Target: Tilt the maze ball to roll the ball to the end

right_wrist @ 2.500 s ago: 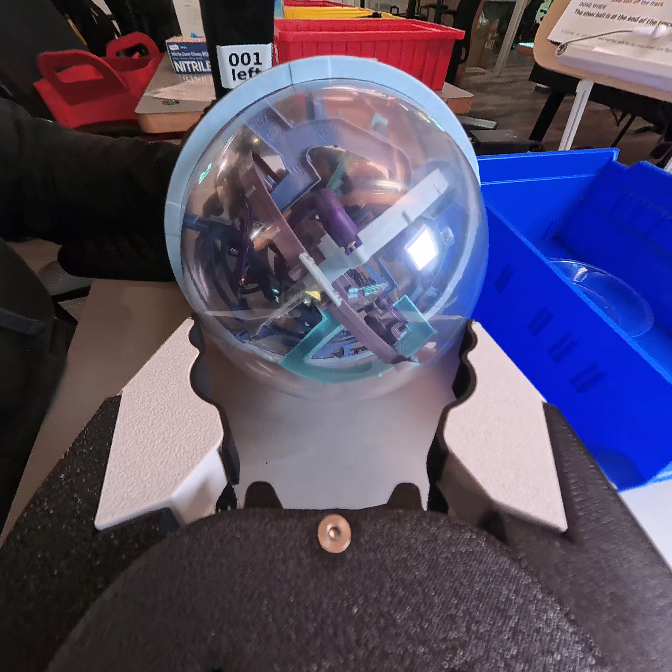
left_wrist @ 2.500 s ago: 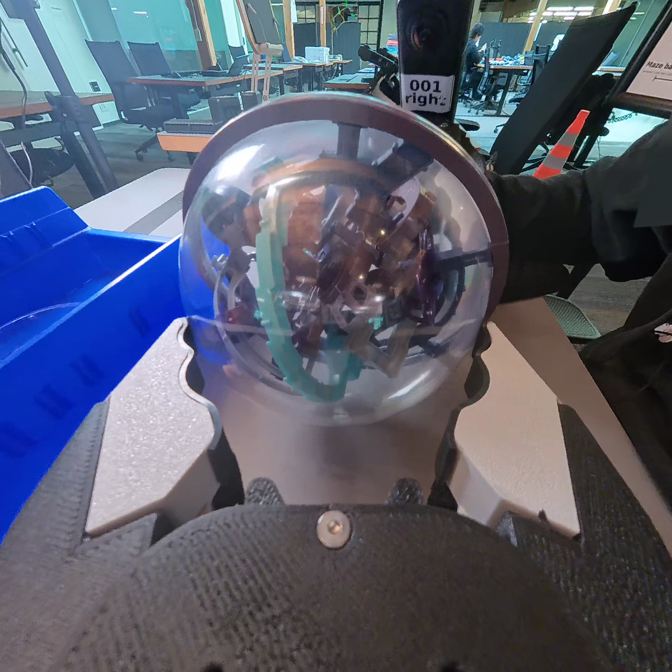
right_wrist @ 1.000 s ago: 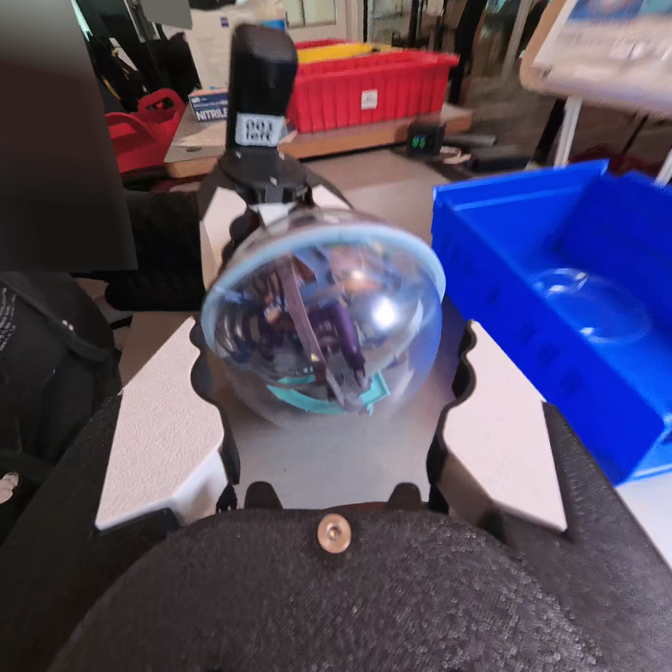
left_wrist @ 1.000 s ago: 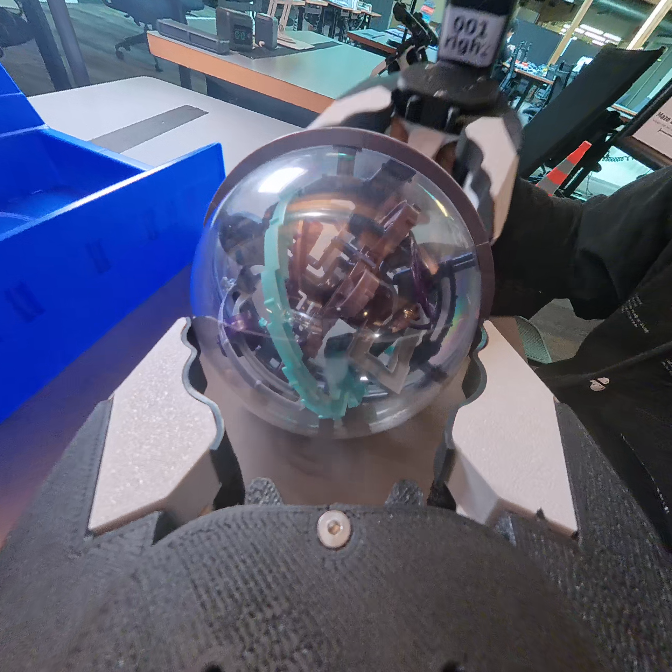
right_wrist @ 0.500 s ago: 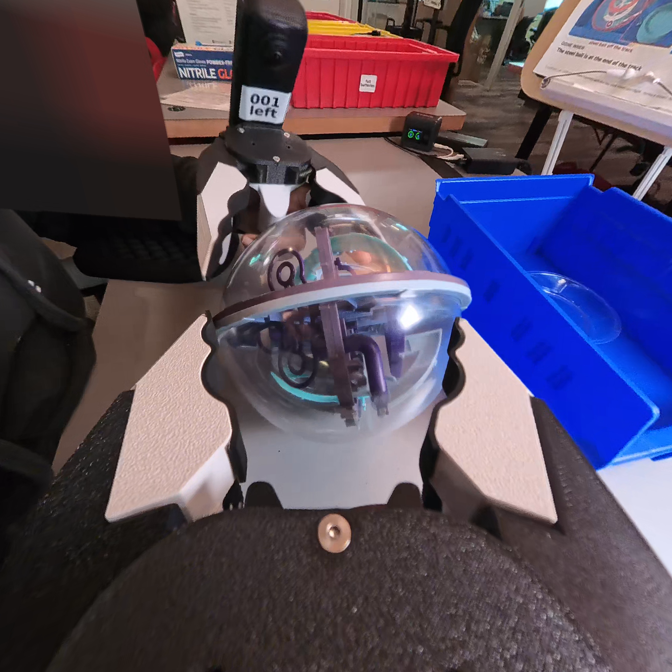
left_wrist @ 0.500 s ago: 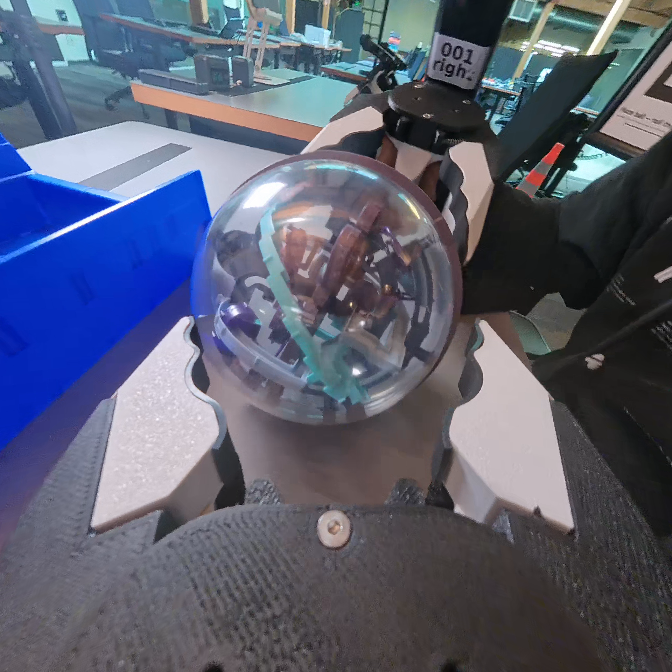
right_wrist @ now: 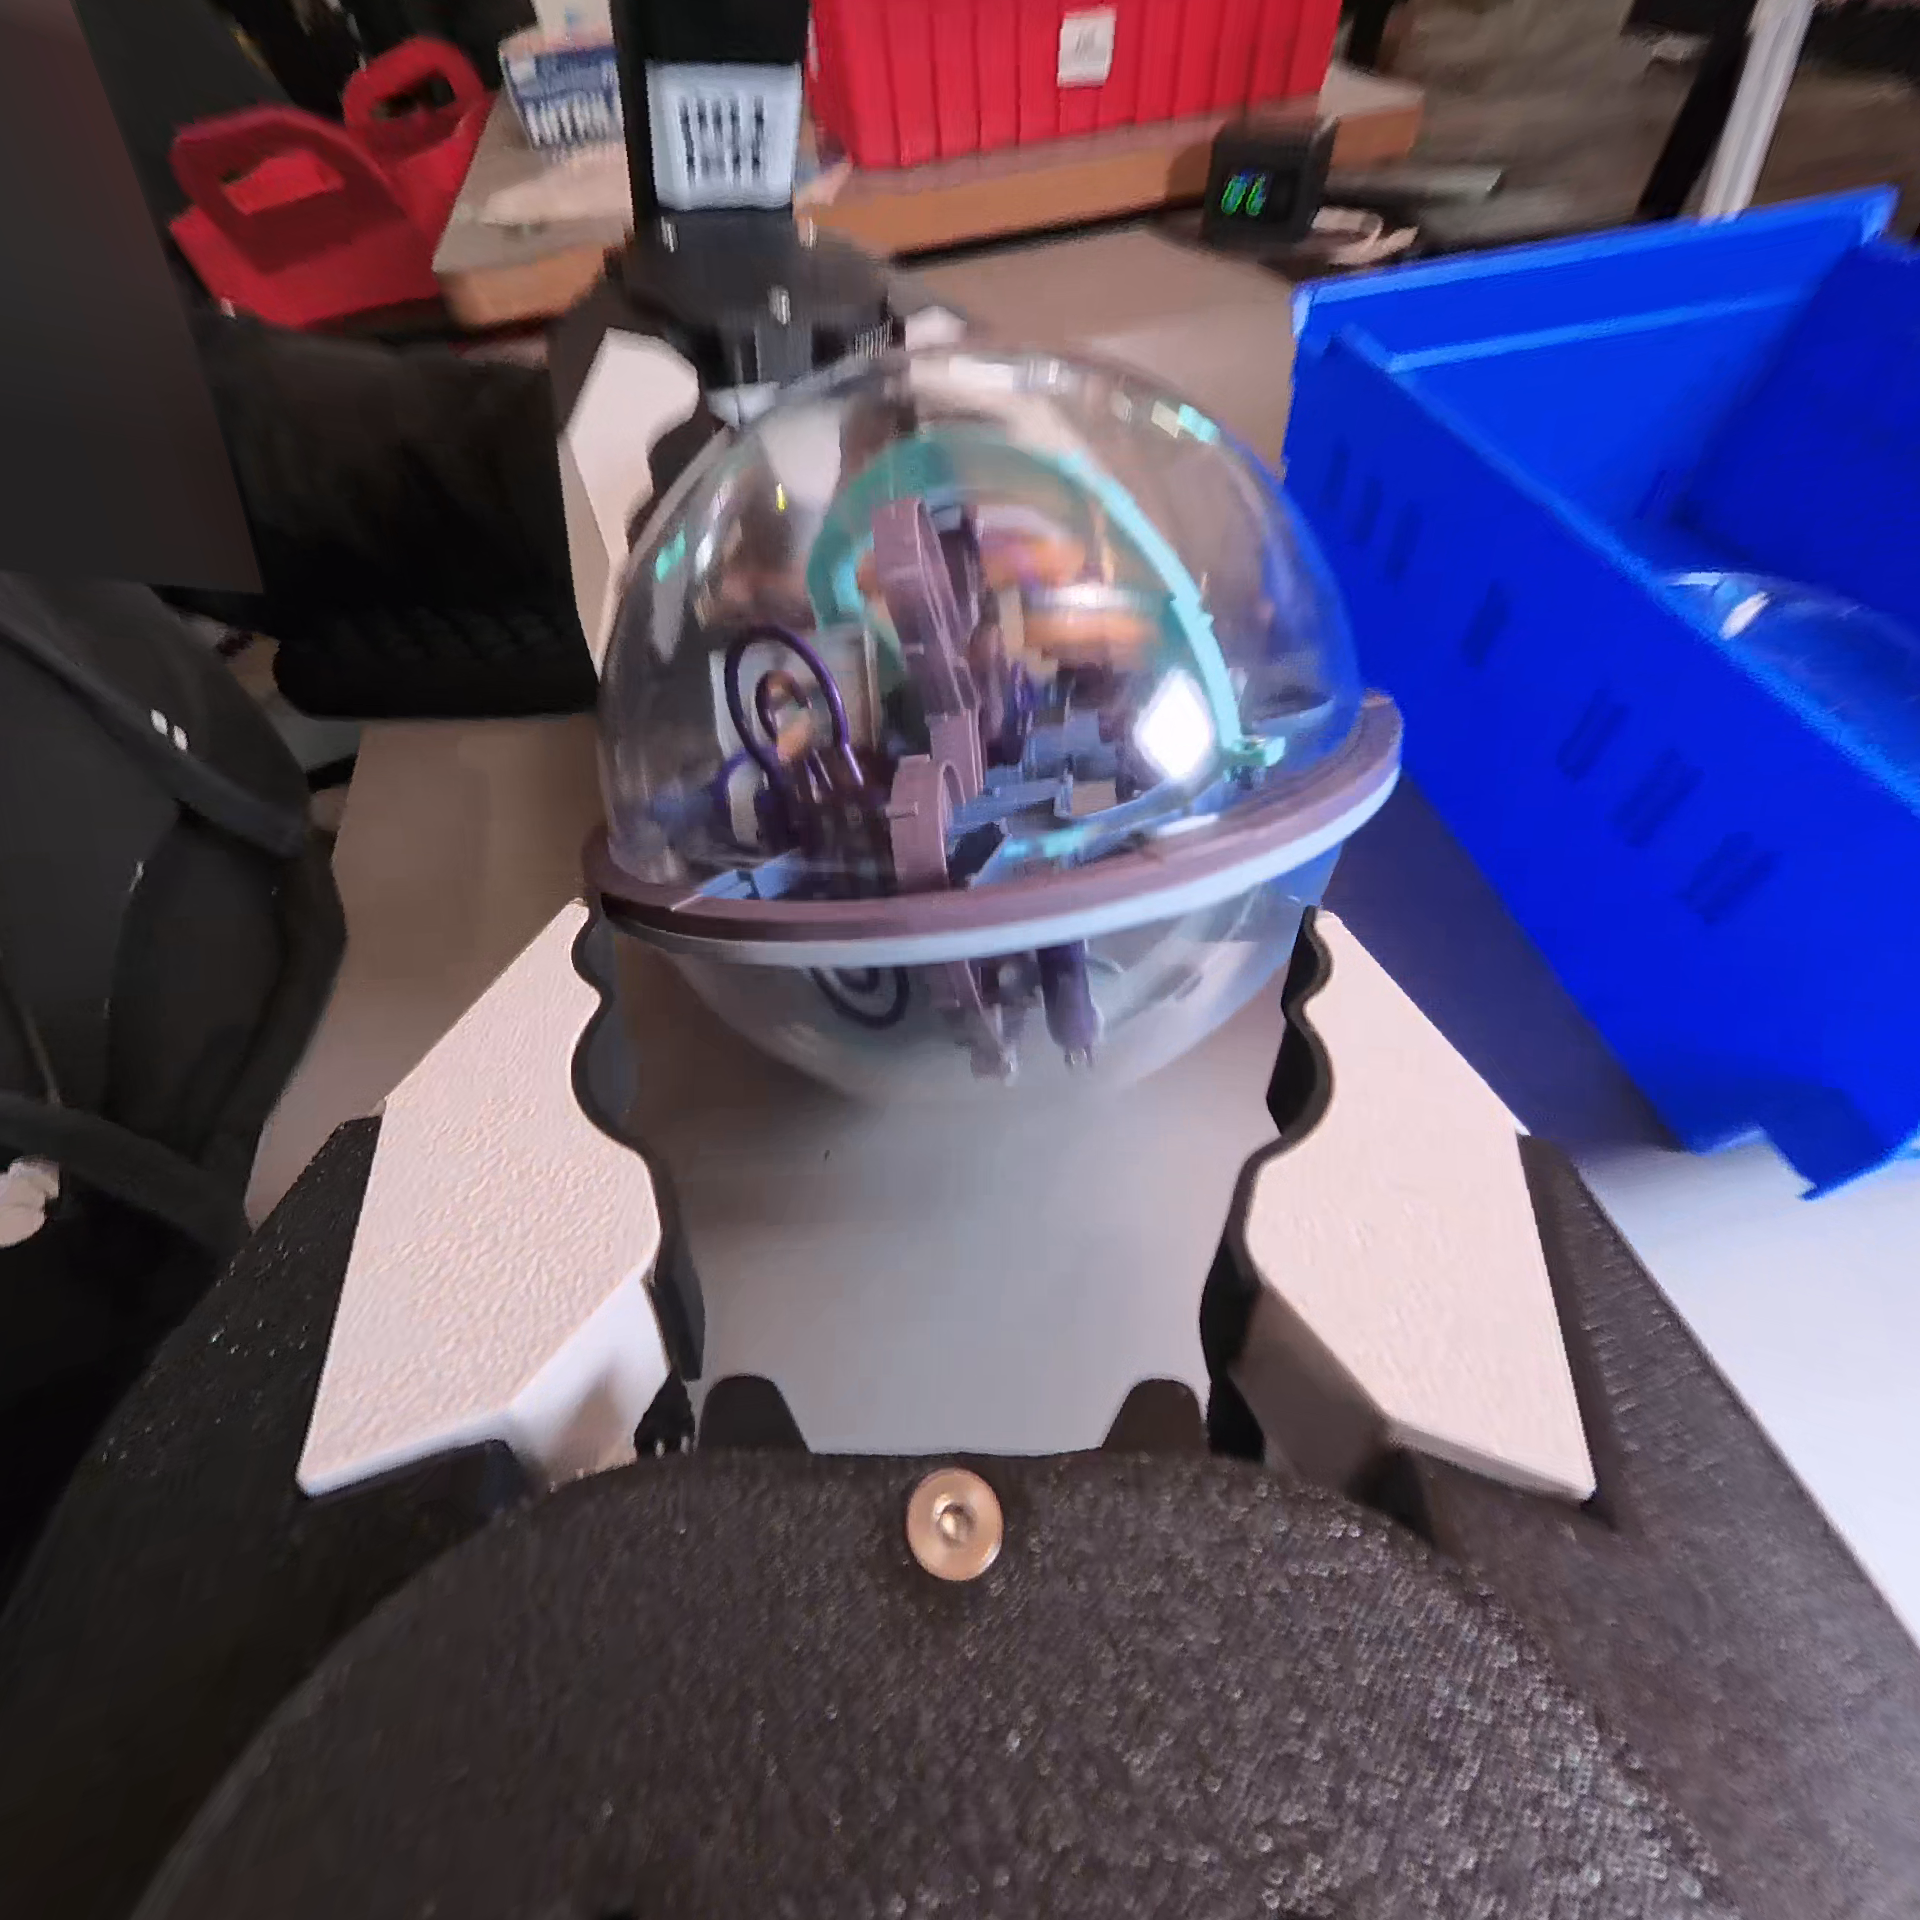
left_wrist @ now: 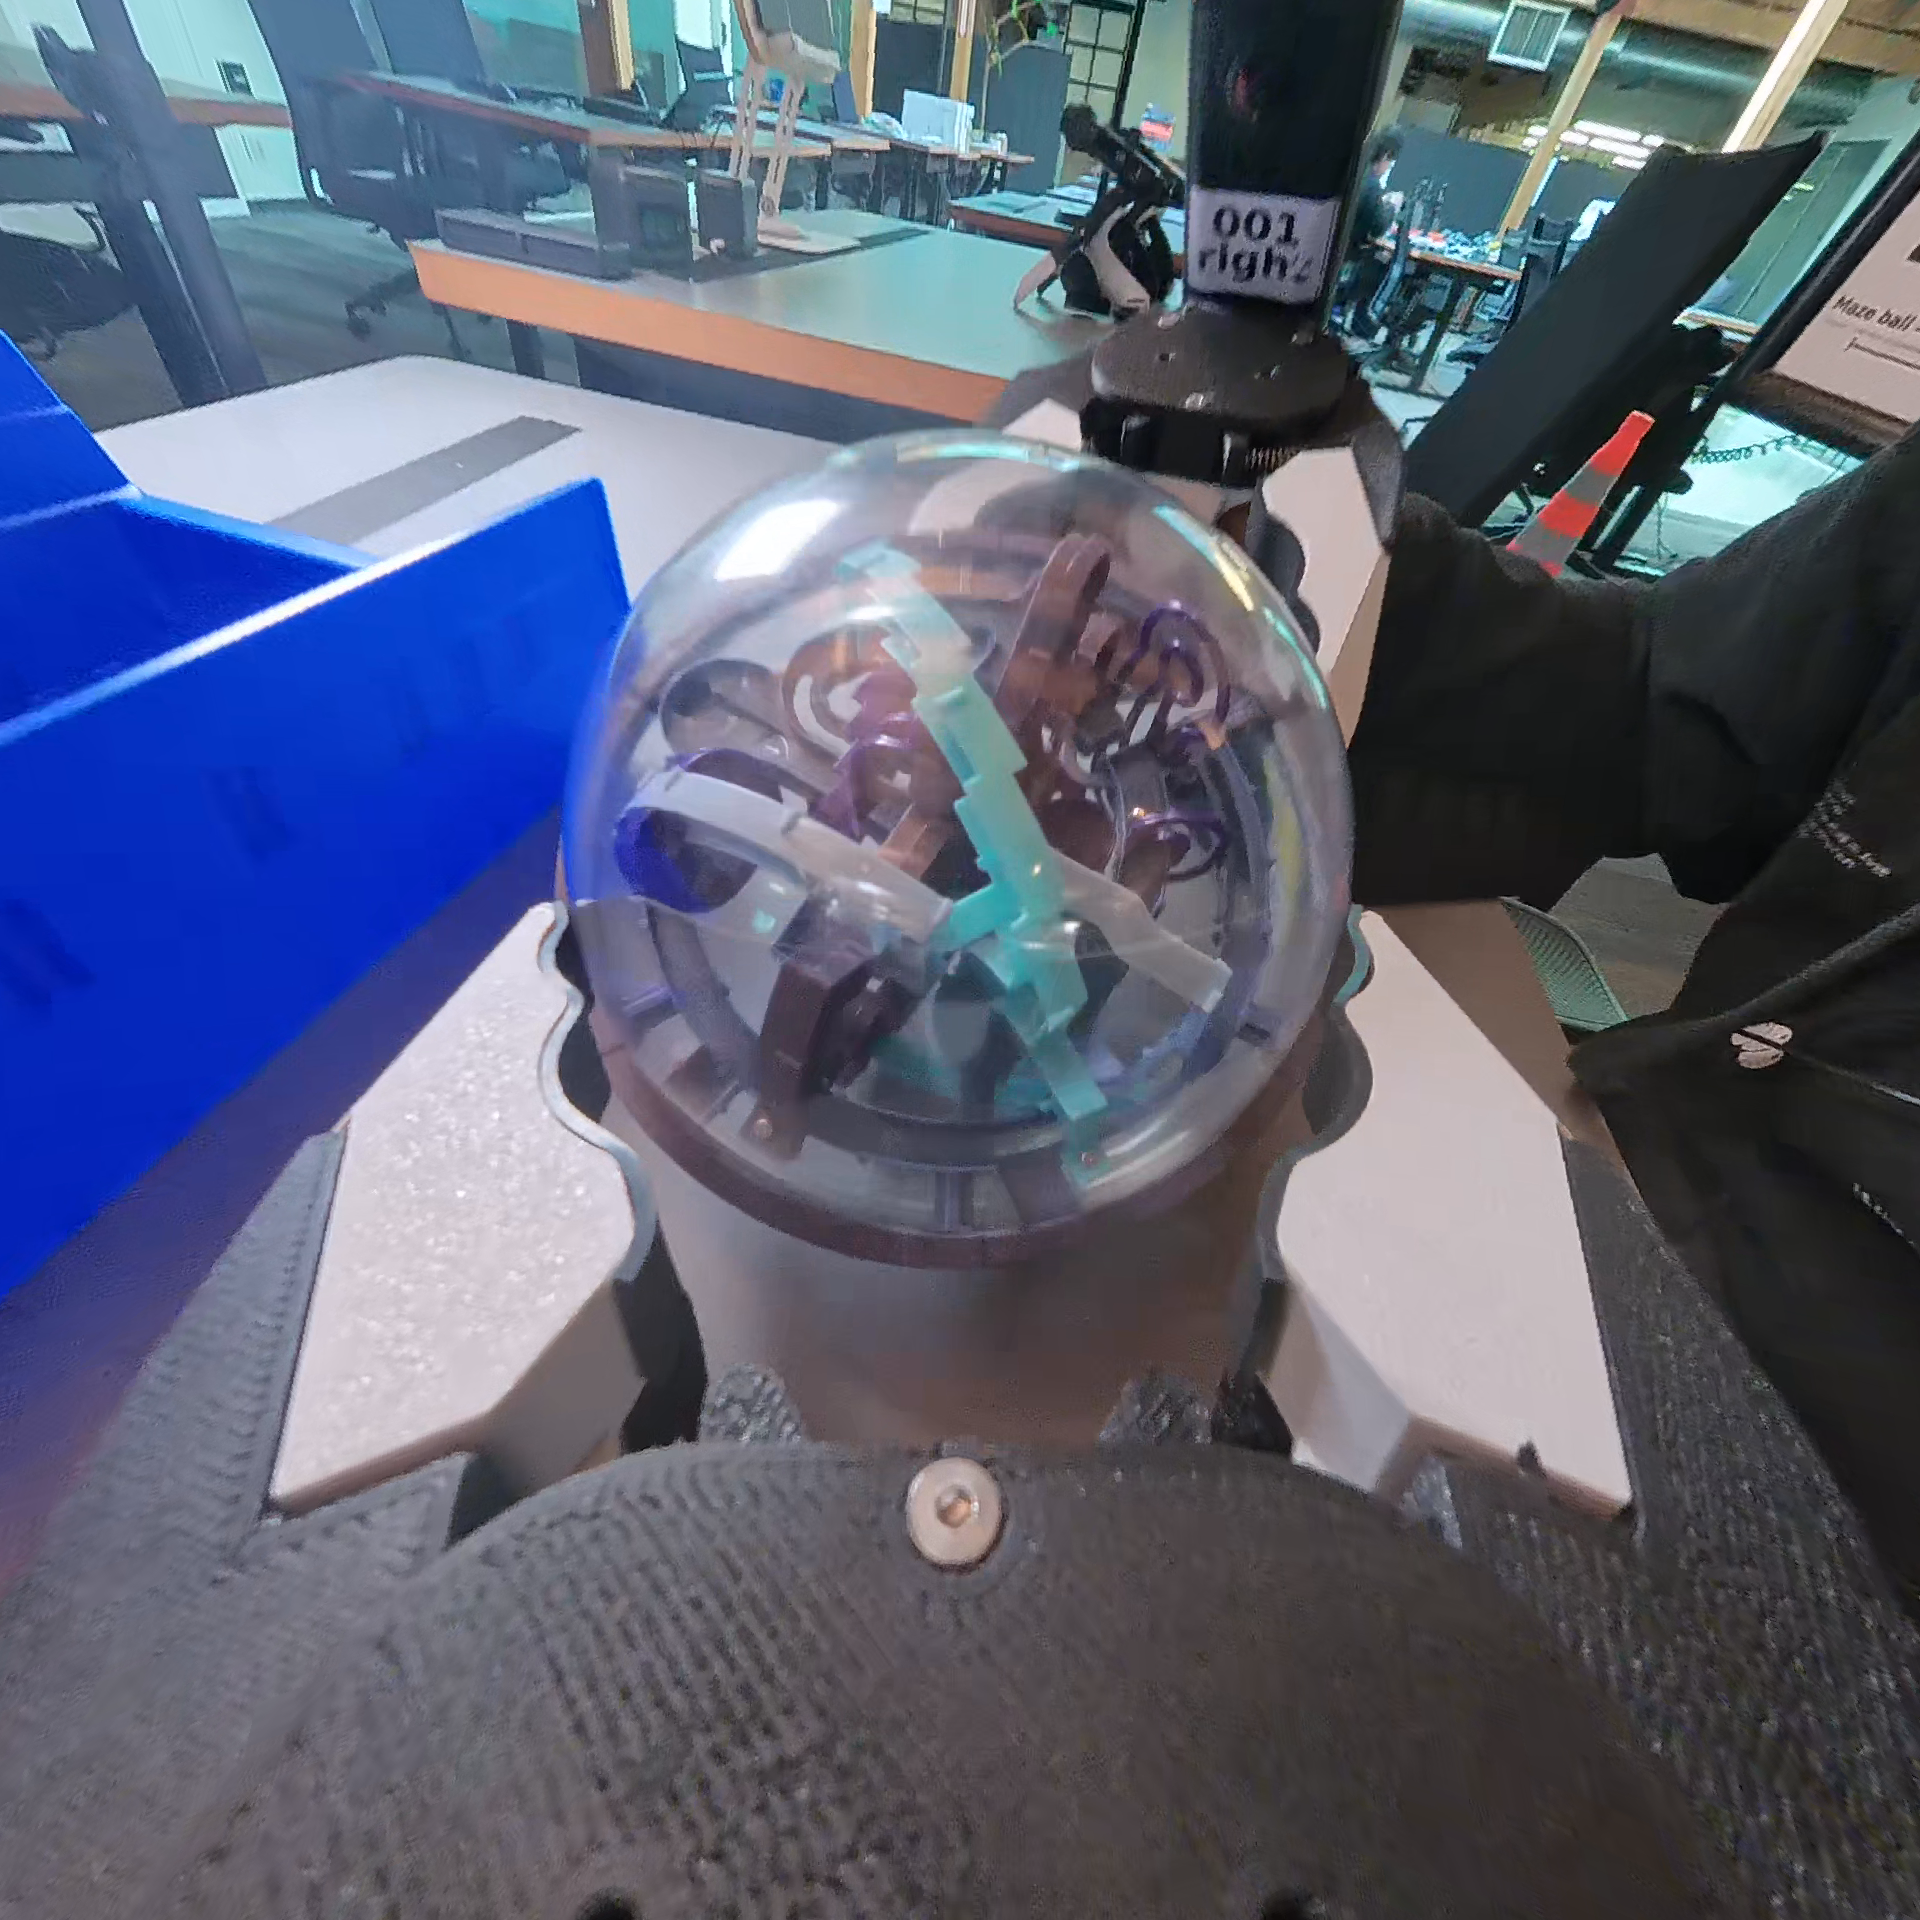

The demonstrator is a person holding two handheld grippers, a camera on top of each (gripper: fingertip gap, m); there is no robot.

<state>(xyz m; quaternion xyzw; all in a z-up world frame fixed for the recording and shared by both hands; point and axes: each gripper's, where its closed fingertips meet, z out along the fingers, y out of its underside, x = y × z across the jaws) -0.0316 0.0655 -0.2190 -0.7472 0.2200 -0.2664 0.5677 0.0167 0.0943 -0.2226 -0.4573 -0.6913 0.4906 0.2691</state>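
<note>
The maze ball [left_wrist: 956, 831] is a clear sphere with teal, brown and purple tracks inside and a dark rim band. It is held in the air between both grippers from opposite sides. My left gripper [left_wrist: 961, 940] has its white fingers pressed on the ball's sides, with the rim band low and near the camera. My right gripper [right_wrist: 951, 935] is shut on the ball [right_wrist: 977, 748] at the rim band, which runs nearly level and rises to the right. The far gripper shows behind the ball in each view [left_wrist: 1216, 416] [right_wrist: 748, 312]. I cannot make out the small steel ball.
A blue bin [left_wrist: 260, 779] stands close beside the ball, on the right in the right wrist view [right_wrist: 1610, 675]. A person's dark sleeve [left_wrist: 1558, 707] is to the right. A red bin [right_wrist: 1070, 73] and red basket [right_wrist: 301, 197] stand on a far table.
The ball has been turned over between the grippers: its rim band went from upright and facing the cameras to nearly level. The right gripper, open and back a second ago, has closed on it.
</note>
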